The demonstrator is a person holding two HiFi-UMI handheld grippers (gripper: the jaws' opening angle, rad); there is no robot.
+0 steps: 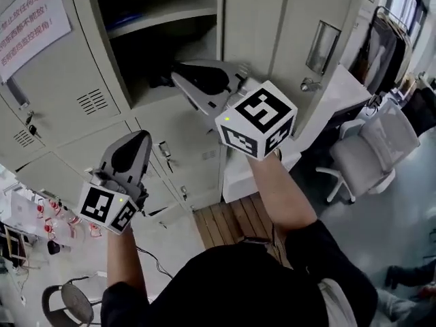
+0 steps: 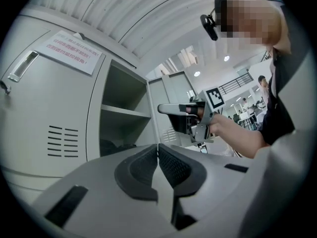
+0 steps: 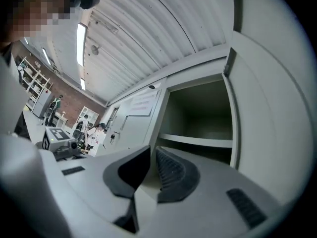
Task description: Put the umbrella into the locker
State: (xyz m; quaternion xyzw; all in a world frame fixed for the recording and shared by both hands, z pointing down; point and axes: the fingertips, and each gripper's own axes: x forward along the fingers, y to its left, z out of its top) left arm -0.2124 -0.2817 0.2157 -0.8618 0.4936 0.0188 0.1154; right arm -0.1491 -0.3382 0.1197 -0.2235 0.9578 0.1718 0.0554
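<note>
A grey locker (image 1: 82, 53) stands with one compartment open, its door (image 1: 286, 33) swung out to the right and a shelf (image 1: 163, 11) across the inside. Below the shelf lies a dark thing (image 1: 158, 82), also in the left gripper view (image 2: 116, 148), too dim to make out. My right gripper (image 1: 176, 70) is raised just in front of that opening and points into it (image 3: 153, 150). Its jaws stand almost together with a thin slit, nothing between them. My left gripper (image 1: 144, 135) hangs lower, before the shut lower doors, pads touching and empty (image 2: 158, 148).
A paper notice with red print (image 1: 30, 16) hangs on the locker door at the left. A white table (image 1: 340, 94) and an office chair (image 1: 371, 152) stand at the right, behind the open door. Wooden boards (image 1: 228, 223) lie at the locker's foot; a stool (image 1: 68, 305) is at the lower left.
</note>
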